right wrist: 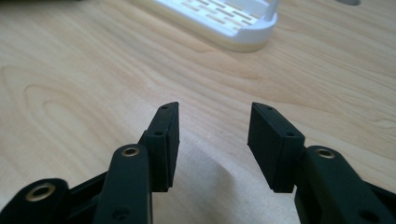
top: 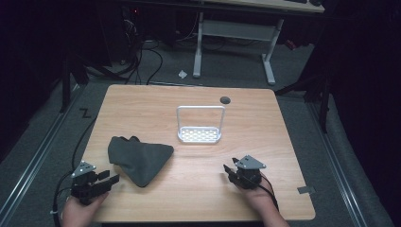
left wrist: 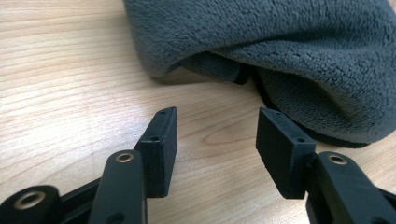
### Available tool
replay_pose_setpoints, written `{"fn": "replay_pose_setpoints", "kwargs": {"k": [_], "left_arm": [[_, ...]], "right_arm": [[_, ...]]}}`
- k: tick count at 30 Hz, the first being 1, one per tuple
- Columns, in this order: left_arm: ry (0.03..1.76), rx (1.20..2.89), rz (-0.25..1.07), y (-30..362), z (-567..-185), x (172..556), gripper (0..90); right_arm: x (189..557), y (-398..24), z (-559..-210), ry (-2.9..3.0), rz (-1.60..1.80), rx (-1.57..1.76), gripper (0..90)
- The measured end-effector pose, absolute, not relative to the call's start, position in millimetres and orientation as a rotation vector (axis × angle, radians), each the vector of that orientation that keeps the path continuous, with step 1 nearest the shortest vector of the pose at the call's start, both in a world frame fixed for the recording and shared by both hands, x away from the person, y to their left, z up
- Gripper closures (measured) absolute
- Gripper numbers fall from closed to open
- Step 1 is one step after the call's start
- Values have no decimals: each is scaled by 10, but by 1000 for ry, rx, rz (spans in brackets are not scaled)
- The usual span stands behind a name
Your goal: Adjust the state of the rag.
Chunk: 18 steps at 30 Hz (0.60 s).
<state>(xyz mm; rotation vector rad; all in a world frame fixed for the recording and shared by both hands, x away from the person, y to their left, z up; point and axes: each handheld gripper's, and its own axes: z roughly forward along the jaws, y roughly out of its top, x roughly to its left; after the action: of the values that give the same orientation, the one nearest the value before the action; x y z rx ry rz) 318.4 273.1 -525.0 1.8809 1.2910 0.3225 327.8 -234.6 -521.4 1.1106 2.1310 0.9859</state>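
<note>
A crumpled grey fleece cloth lies on the left half of the wooden table. A white slotted stand with an upright wire frame sits near the table's middle. My left gripper rests at the front left corner, pointing toward the cloth, jaws open and empty. In the left gripper view the cloth lies just beyond my left gripper, apart from the pads. My right gripper is at the front right, open with nothing between its jaws. In the right gripper view the stand's base lies well ahead of my right gripper.
A small dark round hole marks the table's far edge, right of centre. Bare wood lies between the two grippers. Beyond the table stand a white desk frame and cables on the grey floor. A grey tag sits at the front right corner.
</note>
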Motion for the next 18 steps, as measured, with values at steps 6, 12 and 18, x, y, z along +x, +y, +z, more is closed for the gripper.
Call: {"fn": "replay_pose_setpoints", "kwargs": {"k": [6, 12, 18], "left_arm": [[1287, 1865, 330, 2734, -5251, 3201, 477], [1273, 1836, 332, 2755, -5193, 3161, 466], [1228, 1764, 387, 2765, -4971, 3088, 507]], "right_arm": [[3283, -2365, -5231, 2127, 964, 1135, 577], [3287, -2345, -5234, 2124, 961, 1138, 548], [3293, -2315, -5253, 2138, 953, 1119, 534]]}}
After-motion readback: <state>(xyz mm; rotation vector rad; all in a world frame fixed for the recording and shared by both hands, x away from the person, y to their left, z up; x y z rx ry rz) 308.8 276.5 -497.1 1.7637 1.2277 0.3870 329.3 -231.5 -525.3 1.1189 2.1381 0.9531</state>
